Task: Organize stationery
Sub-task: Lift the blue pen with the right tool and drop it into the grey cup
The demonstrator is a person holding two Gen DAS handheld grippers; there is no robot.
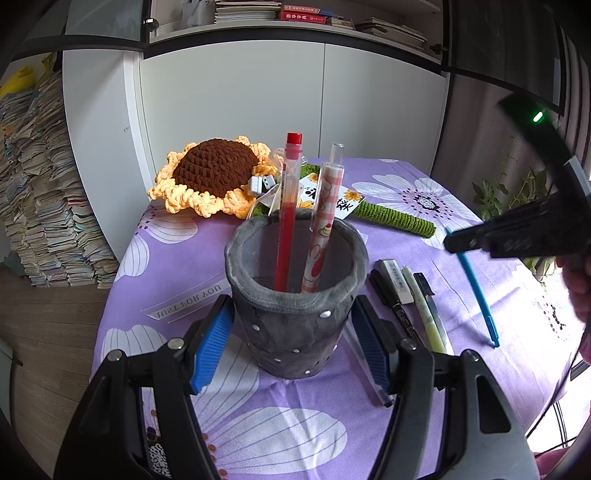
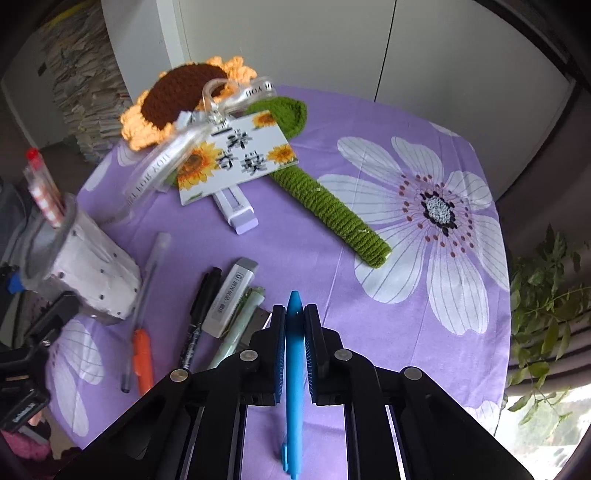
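Gripping blue pen (image 2: 294, 354) mid-barrel, right gripper (image 2: 294, 325) clamped | pen likely light, stiff, slick | left gripper (image 1: 291, 332) wide, flanking soft grey holder (image 1: 295, 295), contact unclear

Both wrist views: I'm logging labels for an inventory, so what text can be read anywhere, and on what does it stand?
"JUST FOR YOU": on the clear ribbon lying on the tablecloth, seen upside down.
Large dark characters on the sunflower card: pixelated, unreadable.
Print on the white eraser sleeve: too small to read.
Print on the black marker barrel: too small.
Red book spines on the shelf: characters too small.
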